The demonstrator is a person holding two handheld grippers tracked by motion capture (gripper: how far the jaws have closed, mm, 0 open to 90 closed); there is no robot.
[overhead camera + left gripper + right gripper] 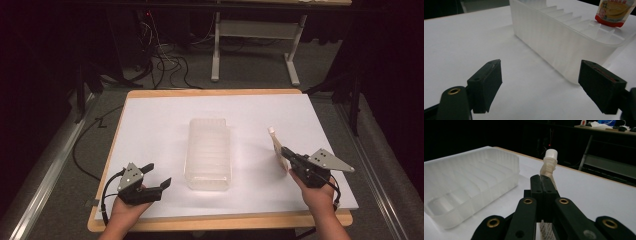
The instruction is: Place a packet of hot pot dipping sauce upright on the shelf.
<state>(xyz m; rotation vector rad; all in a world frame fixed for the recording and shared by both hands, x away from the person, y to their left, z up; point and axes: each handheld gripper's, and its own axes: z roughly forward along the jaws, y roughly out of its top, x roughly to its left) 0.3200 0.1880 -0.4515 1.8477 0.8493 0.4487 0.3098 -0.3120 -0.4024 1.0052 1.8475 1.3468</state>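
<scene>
Now, right gripper (286, 152): clamping tight on a flat pouch (276, 148) with white cap (550, 153), holding it up on edge over the white table (150, 125).
Left gripper (159, 175): resting near the front edge, jaws standing wide apart (nothing between).
Clear ribbed tray (209, 152): lying mid-table, between both grippers.

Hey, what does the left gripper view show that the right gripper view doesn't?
Left gripper view: the pouch's printed yellow and red face, and the left gripper with its jaws wide apart. Right gripper view: the right gripper shut on the pouch, whose white cap sticks up. Both: the clear ribbed tray on the white tabletop.
</scene>
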